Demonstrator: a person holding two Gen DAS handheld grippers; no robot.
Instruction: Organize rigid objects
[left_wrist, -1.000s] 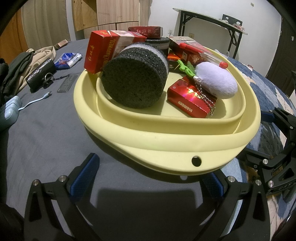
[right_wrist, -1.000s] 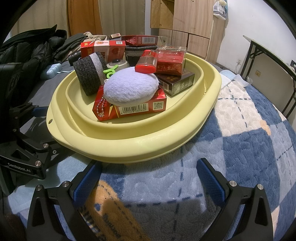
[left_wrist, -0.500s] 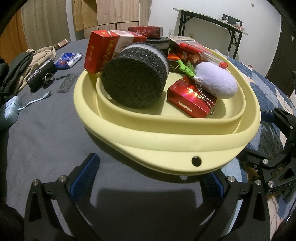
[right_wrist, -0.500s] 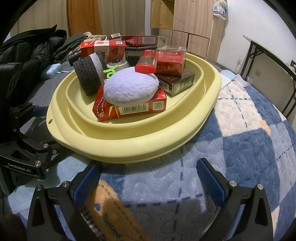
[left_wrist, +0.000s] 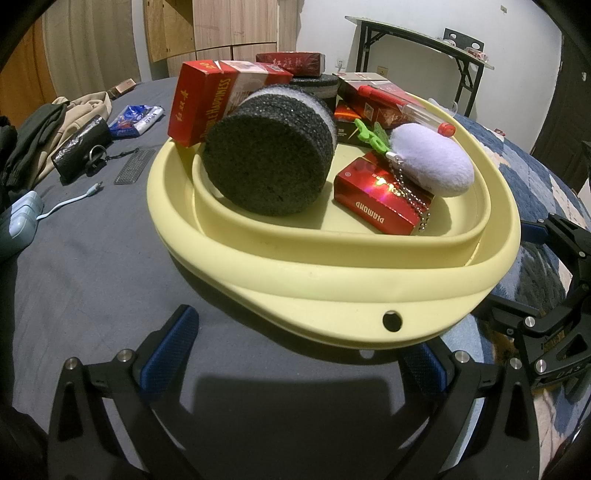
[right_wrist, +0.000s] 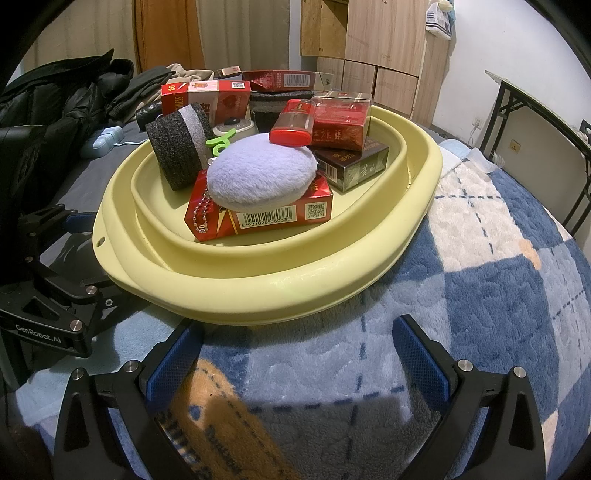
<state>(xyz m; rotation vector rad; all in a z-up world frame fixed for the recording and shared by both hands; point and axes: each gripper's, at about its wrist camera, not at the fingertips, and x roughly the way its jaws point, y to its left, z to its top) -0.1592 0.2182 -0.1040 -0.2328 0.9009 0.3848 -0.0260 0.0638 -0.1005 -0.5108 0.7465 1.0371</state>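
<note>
On the bed, the yellow basin (left_wrist: 332, 273) sits unmoved, both tongs (left_wrist: 295, 354) (right_wrist: 295, 350) still wide open, holding nothing.

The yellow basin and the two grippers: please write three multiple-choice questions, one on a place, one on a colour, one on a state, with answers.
1. What does the purple puff rest on?
A. a red box
B. the blanket
C. the black foam roll

2. What colour is the clip beside the puff?
A. blue
B. green
C. white

3. How is the right gripper?
A. shut on the basin
B. holding a box
C. open, empty

Answers: 1 A, the red box lies under it in the basin. 2 B, it is bright green. 3 C, its fingers stand apart, nothing between them.
</note>
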